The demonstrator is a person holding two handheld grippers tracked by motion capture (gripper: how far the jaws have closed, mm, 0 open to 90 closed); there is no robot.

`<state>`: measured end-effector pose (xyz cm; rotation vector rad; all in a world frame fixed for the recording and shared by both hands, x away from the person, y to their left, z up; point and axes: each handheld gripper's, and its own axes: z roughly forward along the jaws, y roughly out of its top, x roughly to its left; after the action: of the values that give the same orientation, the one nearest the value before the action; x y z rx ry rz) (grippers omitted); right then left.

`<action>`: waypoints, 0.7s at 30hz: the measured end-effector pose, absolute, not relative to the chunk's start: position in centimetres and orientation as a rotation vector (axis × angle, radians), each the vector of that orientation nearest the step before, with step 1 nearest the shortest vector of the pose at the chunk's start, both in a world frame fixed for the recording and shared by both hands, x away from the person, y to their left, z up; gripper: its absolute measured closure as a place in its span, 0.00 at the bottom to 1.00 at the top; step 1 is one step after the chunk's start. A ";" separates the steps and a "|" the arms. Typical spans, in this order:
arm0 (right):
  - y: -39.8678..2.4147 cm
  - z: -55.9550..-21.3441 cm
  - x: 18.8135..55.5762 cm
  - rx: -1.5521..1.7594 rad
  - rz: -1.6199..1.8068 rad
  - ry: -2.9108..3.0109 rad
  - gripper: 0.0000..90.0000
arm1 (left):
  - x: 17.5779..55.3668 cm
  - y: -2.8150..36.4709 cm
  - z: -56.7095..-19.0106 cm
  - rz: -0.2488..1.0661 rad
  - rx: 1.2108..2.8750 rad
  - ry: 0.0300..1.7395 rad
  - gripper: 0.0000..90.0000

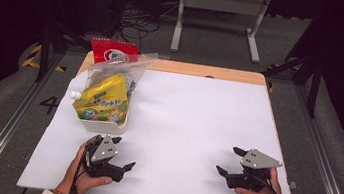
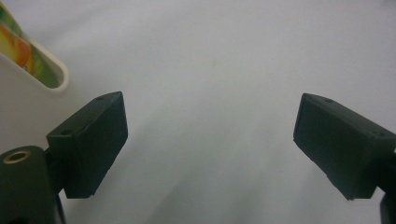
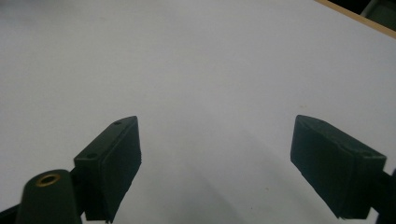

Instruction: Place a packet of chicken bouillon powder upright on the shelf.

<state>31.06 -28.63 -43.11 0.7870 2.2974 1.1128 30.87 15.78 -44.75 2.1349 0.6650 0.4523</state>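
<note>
A white tray (image 1: pixel 121 123) stands on the left of the white table sheet, holding a yellow-green spouted pouch (image 1: pixel 102 100), a clear plastic bag (image 1: pixel 118 66) and a red packet (image 1: pixel 113 50) behind them. My left gripper (image 1: pixel 124 152) rests near the front edge just in front of the tray, open and empty; the tray's corner (image 2: pixel 56 77) shows at the upper left of the left gripper view. At the front right, my right gripper (image 1: pixel 228 160) sits open over bare sheet, with nothing between its fingers (image 3: pixel 114 161).
The white sheet (image 1: pixel 191 125) covers a wooden table whose far edge (image 1: pixel 203 71) shows bare. A grey metal stand (image 1: pixel 220 5) and cables lie on the floor beyond the table. Metal rails run along both sides.
</note>
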 end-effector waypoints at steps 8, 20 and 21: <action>-29.3 -43.3 30.3 0.790 1.090 2.266 0.15 | 31.5 15.1 -45.2 0.422 2.148 0.633 0.11; -29.2 -43.5 30.2 0.783 1.073 2.235 0.13 | 31.6 15.6 -44.9 0.433 2.099 0.642 0.11; -29.2 -43.5 30.2 0.782 1.073 2.234 0.13 | 31.6 15.6 -44.9 0.431 2.090 0.642 0.11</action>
<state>30.19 -29.23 -43.51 0.7816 2.2344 1.0726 31.61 15.58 -44.89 2.0903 0.6417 0.4314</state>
